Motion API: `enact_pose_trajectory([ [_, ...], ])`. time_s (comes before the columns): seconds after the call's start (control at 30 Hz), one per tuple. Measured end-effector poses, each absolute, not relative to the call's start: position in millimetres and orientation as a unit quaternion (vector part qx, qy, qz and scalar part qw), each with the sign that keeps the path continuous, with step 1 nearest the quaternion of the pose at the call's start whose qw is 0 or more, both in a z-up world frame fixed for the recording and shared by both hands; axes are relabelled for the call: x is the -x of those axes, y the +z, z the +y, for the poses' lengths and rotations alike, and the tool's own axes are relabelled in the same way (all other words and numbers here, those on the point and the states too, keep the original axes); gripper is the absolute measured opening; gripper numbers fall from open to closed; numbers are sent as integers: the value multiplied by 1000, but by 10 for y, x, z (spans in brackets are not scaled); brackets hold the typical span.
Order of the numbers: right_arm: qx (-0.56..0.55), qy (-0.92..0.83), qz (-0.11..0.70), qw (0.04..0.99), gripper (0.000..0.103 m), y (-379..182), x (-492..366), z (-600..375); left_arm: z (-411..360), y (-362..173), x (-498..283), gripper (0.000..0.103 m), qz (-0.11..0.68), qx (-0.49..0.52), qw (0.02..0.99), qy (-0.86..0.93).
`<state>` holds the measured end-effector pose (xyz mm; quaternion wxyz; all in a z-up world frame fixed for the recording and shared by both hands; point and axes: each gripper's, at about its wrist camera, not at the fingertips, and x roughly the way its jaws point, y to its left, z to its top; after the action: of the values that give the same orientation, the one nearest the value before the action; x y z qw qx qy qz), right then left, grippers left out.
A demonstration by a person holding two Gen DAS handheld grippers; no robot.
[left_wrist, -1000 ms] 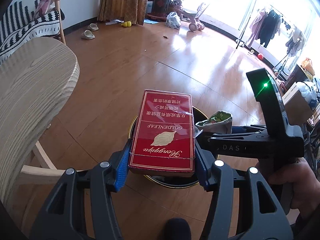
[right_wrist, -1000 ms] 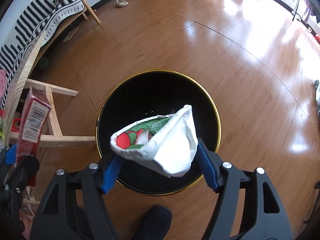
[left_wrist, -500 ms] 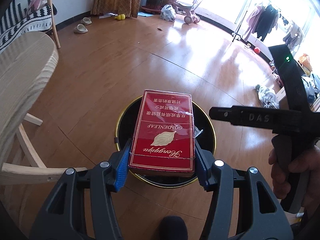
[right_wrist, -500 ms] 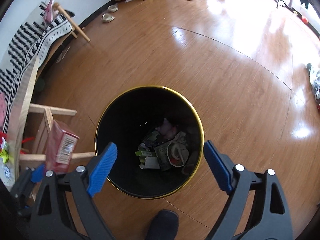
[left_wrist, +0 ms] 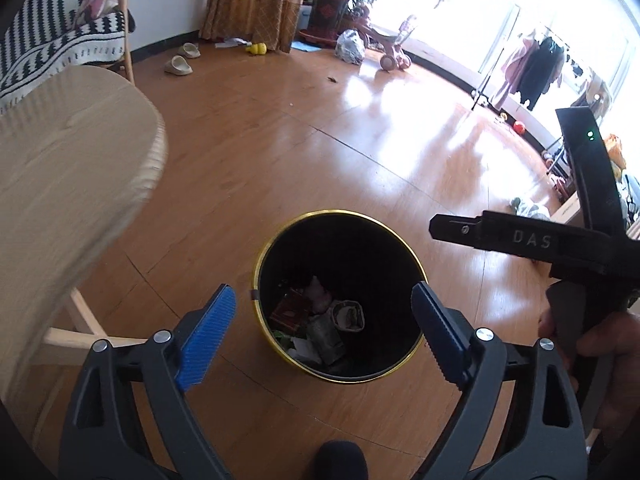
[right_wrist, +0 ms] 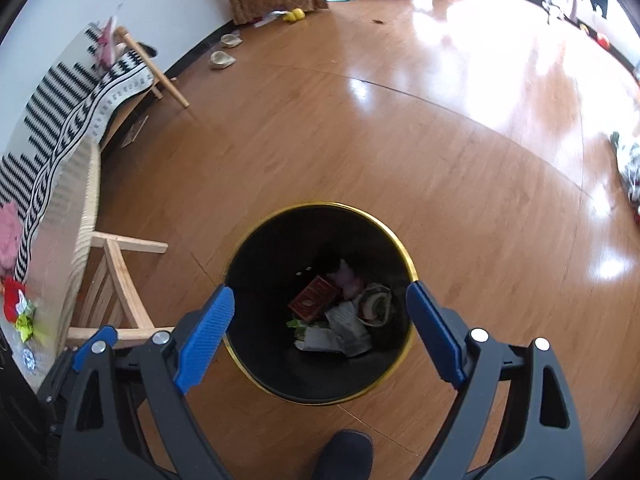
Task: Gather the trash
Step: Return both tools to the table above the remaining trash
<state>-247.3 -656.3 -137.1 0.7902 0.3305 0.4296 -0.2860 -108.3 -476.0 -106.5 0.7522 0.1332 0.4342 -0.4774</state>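
Both grippers are hanging open over the trash bin w/ nothing in them.

The left gripper [left_wrist: 322,320] is pointing down at the black bin [left_wrist: 280,236] w/ the gold rim; its blue pads [left_wrist: 206,332] have just been swinging apart & nothing is sitting btwn them. The right gripper [right_wrist: 320,320] is also hanging over the bin [right_wrist: 256,240], jaws wide, nothing btwn them. The red box [right_wrist: 314,300] is lying at the bottom of the bin, on top of the other trash, w/ crumpled wrappers [right_wrist: 348,326] just beside it. The bin is standing on the wood floor [right_wrist: 400,128], near a light wood table [left_wrist: 60,168]. A hand [left_wrist: 600,344] is holding the right gripper's handle at the right edge of the left view.
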Motion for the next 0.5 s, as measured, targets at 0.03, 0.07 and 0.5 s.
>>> enact_pose_trajectory([
  [0.03, -320, -280, 429, 797, 85, -1294, 2378, -6480, -4675, -991, 1051, 91, 428, -131, 758, -475],
  [0.07, -311, -272, 427, 804, 85, -1206, 2271, -6383, -4592, -921, 1029, 92, 421, -128, 764, -473],
  [0.5, -206, -112, 419, 877, 85, -525, 646, -4562, -2405, -150, -100, 94, 385, -44, 881, -273],
])
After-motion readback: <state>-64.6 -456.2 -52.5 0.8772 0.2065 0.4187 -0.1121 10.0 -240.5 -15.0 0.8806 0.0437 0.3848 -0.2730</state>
